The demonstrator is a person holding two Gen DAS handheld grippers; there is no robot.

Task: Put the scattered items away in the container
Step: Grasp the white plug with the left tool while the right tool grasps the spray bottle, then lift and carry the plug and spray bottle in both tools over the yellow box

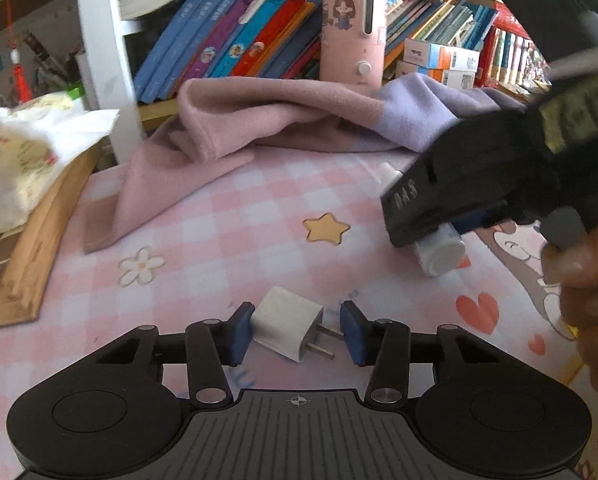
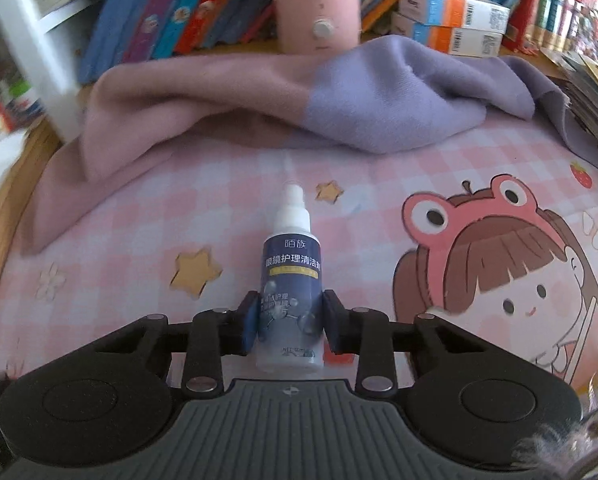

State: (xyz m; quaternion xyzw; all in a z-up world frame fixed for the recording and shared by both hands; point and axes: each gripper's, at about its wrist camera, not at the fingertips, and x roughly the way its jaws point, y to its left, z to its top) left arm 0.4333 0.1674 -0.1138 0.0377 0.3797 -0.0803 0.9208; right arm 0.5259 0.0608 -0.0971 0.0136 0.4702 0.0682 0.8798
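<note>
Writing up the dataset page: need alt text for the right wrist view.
The right gripper has its jaws closed on the lower body of a small dark-blue-labelled spray bottle with a white nozzle, lying on a pink checked cartoon desk mat. Behind lie a pink-and-lilac cloth and leaning books.

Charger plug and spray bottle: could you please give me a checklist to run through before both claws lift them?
1. Left claw shut on charger plug: ok.
2. Plug grip secure: cannot tell; one pad meets only the prong tips.
3. Right claw shut on spray bottle: ok, pads press its lower sides.
4. Scarf clear of both claws: ok, it lies beyond them.
5. Container located: cannot tell; only a cardboard edge shows at the left.
</note>
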